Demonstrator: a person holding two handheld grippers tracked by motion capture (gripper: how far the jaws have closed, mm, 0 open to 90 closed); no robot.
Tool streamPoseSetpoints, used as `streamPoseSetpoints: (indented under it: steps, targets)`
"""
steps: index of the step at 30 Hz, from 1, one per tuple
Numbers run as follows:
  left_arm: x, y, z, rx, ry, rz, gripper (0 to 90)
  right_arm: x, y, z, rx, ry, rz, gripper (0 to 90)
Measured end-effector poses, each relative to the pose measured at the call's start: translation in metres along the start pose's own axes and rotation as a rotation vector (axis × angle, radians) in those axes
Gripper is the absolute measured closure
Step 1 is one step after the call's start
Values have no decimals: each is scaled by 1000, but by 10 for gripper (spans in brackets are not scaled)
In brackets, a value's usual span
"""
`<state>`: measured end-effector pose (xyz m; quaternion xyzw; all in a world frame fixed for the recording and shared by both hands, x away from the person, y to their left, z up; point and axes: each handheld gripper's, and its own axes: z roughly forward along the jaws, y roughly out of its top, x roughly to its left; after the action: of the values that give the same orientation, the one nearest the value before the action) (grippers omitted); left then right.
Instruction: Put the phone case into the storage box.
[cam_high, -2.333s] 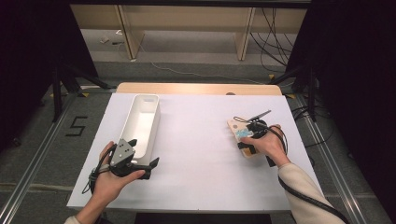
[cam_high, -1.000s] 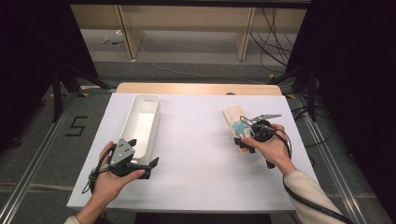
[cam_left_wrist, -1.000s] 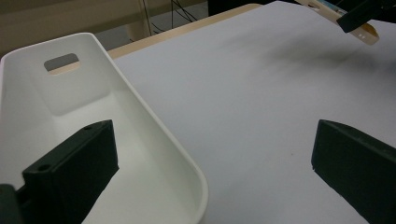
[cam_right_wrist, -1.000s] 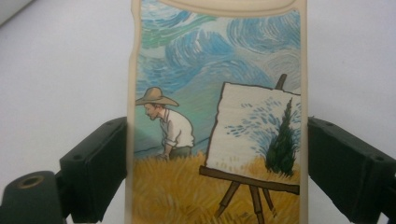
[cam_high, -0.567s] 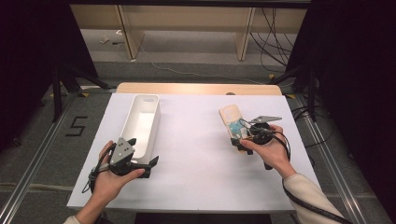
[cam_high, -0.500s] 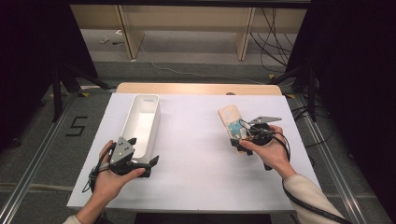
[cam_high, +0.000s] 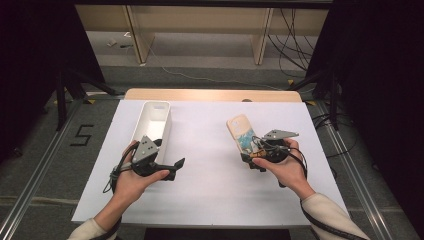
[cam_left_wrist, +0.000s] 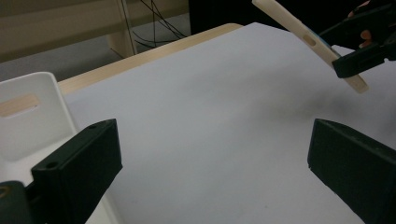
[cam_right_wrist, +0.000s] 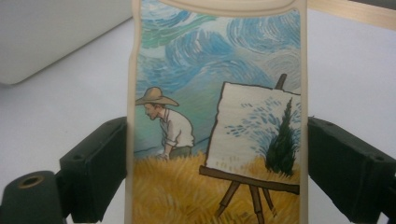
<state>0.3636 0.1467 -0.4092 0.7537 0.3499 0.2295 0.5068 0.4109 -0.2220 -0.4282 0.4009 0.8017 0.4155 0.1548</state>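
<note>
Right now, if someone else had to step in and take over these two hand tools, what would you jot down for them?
Right gripper: shut on the phone case, fingers clamping its two long edges; the case is lifted off the table, tilted.
Left gripper: open, nothing between its fingers, held low beside the near end of the white bin.
Done: case picked up.
Left: probably carry it across to the bin and drop it in; the bin looks empty where visible.

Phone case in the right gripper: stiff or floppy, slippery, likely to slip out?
The phone case is probably fairly stiff: it juts from the right gripper straight, without sagging. It looks thin, so likely light. The jaws clamp its narrow side edges, and the printed face looks smooth, so it could pivot or slip.
</note>
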Motion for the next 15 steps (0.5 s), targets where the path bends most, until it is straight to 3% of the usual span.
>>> streamPoseSetpoints:
  steps: [15]
  targets:
    - [-9, 34, 36, 0, -73, 10, 62, 12, -5, -4, -26, 33, -21, 120]
